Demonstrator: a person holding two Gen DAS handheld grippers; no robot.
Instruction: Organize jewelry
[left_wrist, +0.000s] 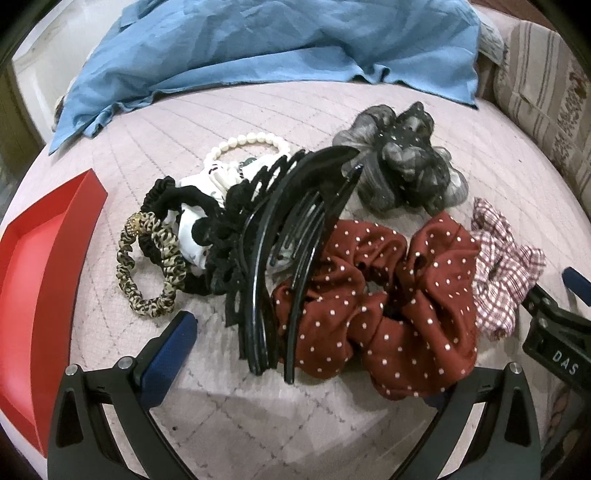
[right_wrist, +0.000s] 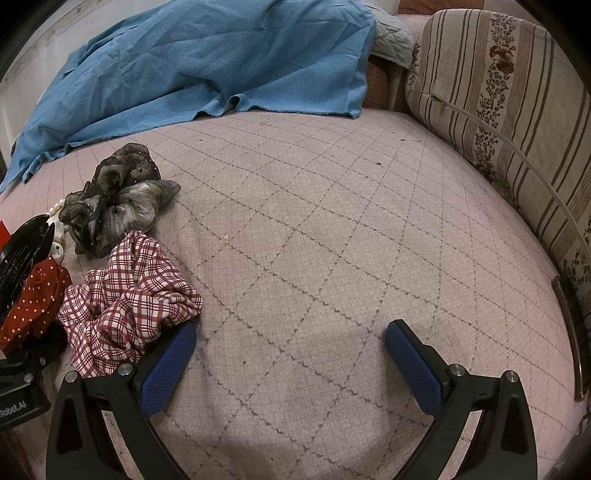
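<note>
A pile of hair accessories lies on the pink quilted bed. In the left wrist view: a large black claw clip (left_wrist: 295, 251), a dark red polka-dot scrunchie (left_wrist: 388, 295), a leopard-print scrunchie (left_wrist: 147, 273), a black scrunchie (left_wrist: 207, 221), a pearl bracelet (left_wrist: 243, 144), a grey sheer scrunchie (left_wrist: 402, 162) and a red plaid scrunchie (left_wrist: 502, 266). My left gripper (left_wrist: 306, 354) is open around the near end of the clip and the red scrunchie. My right gripper (right_wrist: 291, 350) is open and empty over bare quilt, its left finger beside the plaid scrunchie (right_wrist: 129, 295).
A red tray (left_wrist: 40, 280) sits at the left of the pile. A blue cloth (left_wrist: 266, 48) lies across the back of the bed. A striped floral cushion (right_wrist: 498, 110) stands along the right side. The right gripper's body (left_wrist: 557, 332) shows at the left view's right edge.
</note>
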